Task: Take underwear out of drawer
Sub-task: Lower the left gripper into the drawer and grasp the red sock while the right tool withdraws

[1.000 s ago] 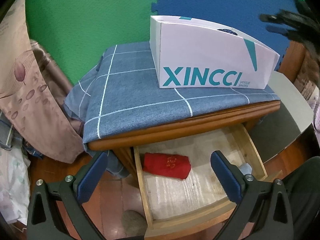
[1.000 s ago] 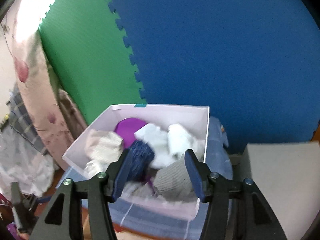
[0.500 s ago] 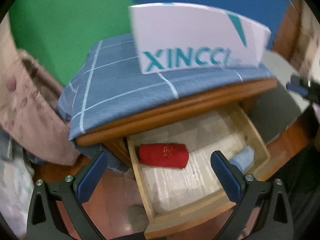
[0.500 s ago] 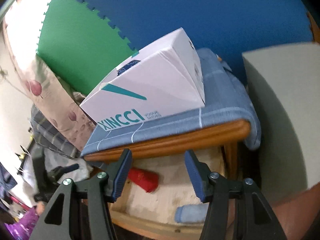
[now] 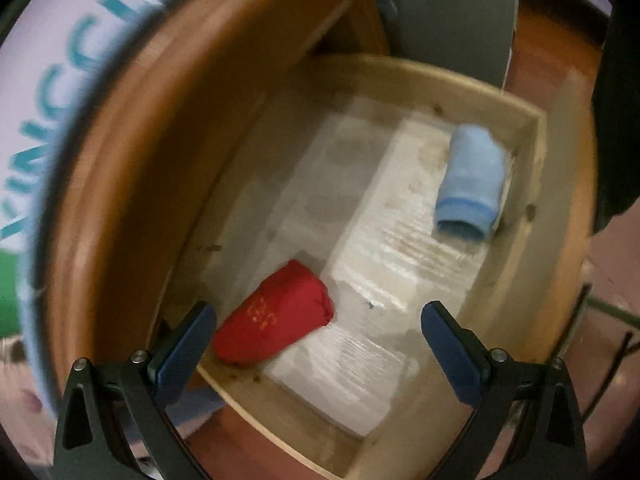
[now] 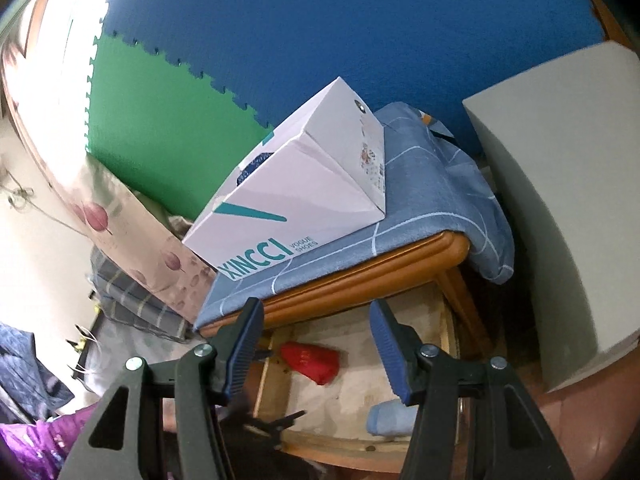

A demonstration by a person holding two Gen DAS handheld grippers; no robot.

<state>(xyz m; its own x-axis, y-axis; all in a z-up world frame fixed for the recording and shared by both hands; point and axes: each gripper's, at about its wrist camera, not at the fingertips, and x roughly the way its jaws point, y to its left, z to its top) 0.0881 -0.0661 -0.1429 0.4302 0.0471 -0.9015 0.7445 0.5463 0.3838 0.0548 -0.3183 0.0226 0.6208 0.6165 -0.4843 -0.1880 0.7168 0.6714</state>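
The wooden drawer [image 5: 560, 184] stands pulled out from under the nightstand. A red rolled underwear [image 5: 276, 316] lies at its near left. A light blue roll [image 5: 470, 184] lies in the far right corner. My left gripper [image 5: 318, 316] hangs open above the drawer, pointing steeply down. In the picture the red roll sits between its fingers, close to the left one, untouched. In the right wrist view my right gripper [image 6: 318, 308] is open and holds nothing. It looks over the drawer [image 6: 272, 380] at the red roll [image 6: 312, 360] and the blue roll [image 6: 390, 418].
A white XINCCI shoe box [image 6: 304, 200] sits on a blue checked cloth [image 6: 420, 208] over the nightstand top. A grey cabinet [image 6: 560, 200] stands close on the right. A flowered curtain [image 6: 120, 216] and piled fabric are at the left. A dark blurred shape [image 6: 260, 420] crosses the drawer's front.
The left gripper rolled and dropped close over the drawer, so the red roll now shows between its fingers. The right gripper sank from above the shoe box to drawer height.
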